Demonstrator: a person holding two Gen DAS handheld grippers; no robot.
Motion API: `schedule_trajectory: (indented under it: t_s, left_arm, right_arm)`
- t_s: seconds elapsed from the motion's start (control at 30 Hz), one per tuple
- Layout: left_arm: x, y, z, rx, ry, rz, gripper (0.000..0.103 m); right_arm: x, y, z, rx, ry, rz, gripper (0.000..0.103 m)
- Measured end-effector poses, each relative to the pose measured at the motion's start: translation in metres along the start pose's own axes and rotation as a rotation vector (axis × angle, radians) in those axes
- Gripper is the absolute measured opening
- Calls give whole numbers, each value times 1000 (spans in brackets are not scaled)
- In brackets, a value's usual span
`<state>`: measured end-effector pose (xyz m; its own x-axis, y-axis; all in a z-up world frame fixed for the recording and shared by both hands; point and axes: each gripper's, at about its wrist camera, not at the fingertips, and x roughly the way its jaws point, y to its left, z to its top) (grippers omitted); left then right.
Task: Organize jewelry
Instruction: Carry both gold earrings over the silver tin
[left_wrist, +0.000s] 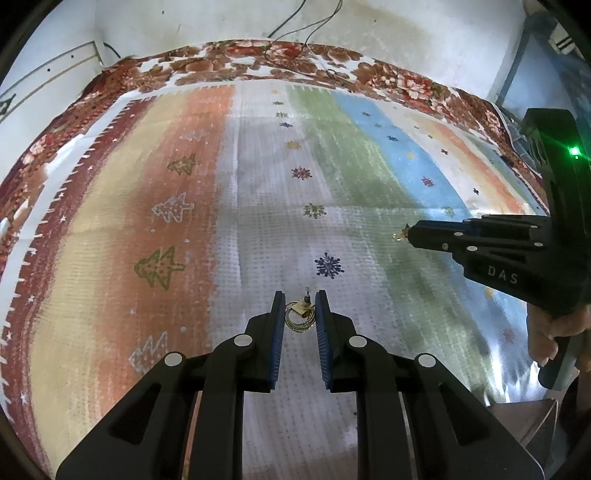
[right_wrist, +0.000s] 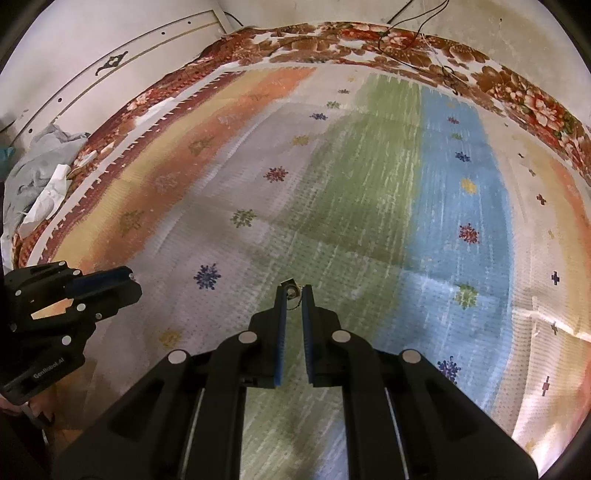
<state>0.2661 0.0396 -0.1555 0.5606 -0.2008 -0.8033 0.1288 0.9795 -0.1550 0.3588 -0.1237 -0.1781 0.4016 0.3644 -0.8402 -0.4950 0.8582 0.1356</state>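
In the left wrist view my left gripper (left_wrist: 299, 306) is closed on a gold hoop earring (left_wrist: 298, 317) with a small stud end, held between its blue pads above the striped mat (left_wrist: 258, 184). My right gripper (right_wrist: 293, 291) is closed on a small gold earring (right_wrist: 291, 290) at its fingertips, over the green stripe. The right gripper also shows in the left wrist view (left_wrist: 410, 234) with the gold piece (left_wrist: 400, 234) at its tip. The left gripper shows at the left of the right wrist view (right_wrist: 129, 277).
The striped mat with snowflake and tree patterns lies on a floral red blanket (left_wrist: 295, 59). Cables (left_wrist: 306, 33) run along the far wall. Crumpled grey cloth and paper (right_wrist: 40, 177) lie off the mat's left edge.
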Motion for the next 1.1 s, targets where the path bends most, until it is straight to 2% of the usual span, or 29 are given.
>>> schedule_trajectory:
  t_s: [0.53,1.1]
  left_arm:
    - [-49,-14,-5,12,-53,14,16]
    - [-113,-39,-13,35,-130,16,16]
  right_arm:
    - [-55,24,-6,-35,-65,6,10]
    - [-132,58,-19,-91,-140,-14,10]
